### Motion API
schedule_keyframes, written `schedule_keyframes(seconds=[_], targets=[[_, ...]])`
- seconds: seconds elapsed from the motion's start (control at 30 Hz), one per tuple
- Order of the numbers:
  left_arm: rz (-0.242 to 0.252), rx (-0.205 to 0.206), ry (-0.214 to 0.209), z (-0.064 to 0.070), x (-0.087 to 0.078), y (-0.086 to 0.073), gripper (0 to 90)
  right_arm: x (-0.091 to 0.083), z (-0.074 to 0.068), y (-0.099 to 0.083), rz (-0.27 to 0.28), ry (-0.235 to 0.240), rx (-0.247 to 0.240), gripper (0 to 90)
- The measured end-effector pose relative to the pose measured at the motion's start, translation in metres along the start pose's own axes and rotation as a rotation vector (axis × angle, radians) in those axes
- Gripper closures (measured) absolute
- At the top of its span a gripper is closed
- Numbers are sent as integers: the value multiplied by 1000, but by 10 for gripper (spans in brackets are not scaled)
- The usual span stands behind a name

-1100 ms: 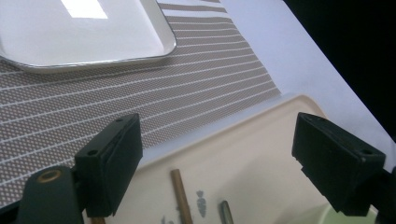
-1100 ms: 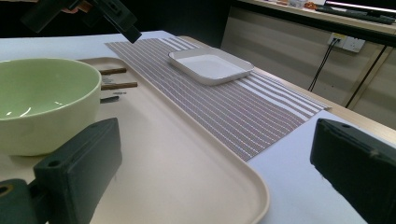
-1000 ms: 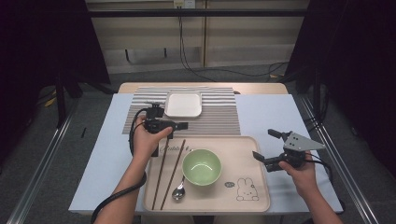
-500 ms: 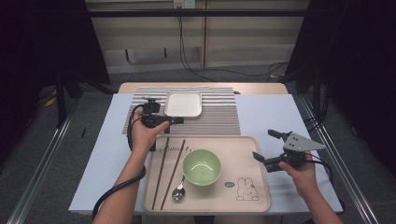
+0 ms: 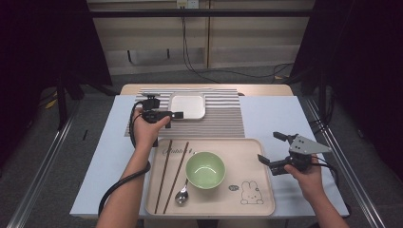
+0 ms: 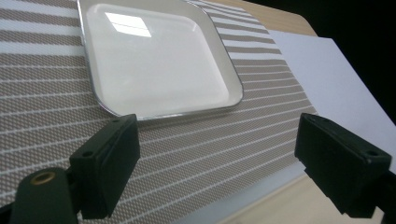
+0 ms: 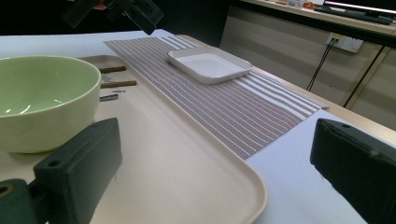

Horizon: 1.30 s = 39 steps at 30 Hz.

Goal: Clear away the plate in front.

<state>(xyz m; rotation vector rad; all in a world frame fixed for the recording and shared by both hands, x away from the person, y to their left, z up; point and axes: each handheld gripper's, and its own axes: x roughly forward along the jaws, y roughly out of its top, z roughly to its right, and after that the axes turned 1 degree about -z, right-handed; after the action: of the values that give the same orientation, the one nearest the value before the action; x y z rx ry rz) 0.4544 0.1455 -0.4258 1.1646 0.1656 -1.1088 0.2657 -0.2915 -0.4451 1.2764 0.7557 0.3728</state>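
In the lower centre of the high view a beige tray [image 5: 252,202] carries a green bowl [image 5: 205,169] that looks empty, with brown chopsticks [image 5: 170,175] and a spoon [image 5: 181,195] to its left. Above it, at frame centre, an empty white square plate [image 5: 188,106] rests on a striped placemat [image 5: 223,118] spread over a pale blue table cover [image 5: 273,114], with dark room and a cabled wall behind. The left gripper [image 5: 177,114] hovers with jaws apart just left of the plate, and the right gripper [image 5: 272,151] hangs with jaws wide apart over the tray's right edge, holding nothing.

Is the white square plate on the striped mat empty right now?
Empty. The white square plate shows a bare glossy surface with only a light reflection, lying flat on the striped placemat; the open left gripper hovers just short of it.
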Motion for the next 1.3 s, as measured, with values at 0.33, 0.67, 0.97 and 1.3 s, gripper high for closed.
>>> schedule_keyframes(seconds=[0.33,0.67,0.97,1.3], targets=[[23,-28,72,-12,9,12,154,0,0,0,1,-2,-4,17],[36,-53,159,-32,19,15,217,-1,1,0,-6,4,-13,17],[48,-74,191,-44,25,16,342,0,0,-1,-9,7,-4,17],[50,-82,251,-50,34,13,473,0,0,-1,-8,6,-8,17]])
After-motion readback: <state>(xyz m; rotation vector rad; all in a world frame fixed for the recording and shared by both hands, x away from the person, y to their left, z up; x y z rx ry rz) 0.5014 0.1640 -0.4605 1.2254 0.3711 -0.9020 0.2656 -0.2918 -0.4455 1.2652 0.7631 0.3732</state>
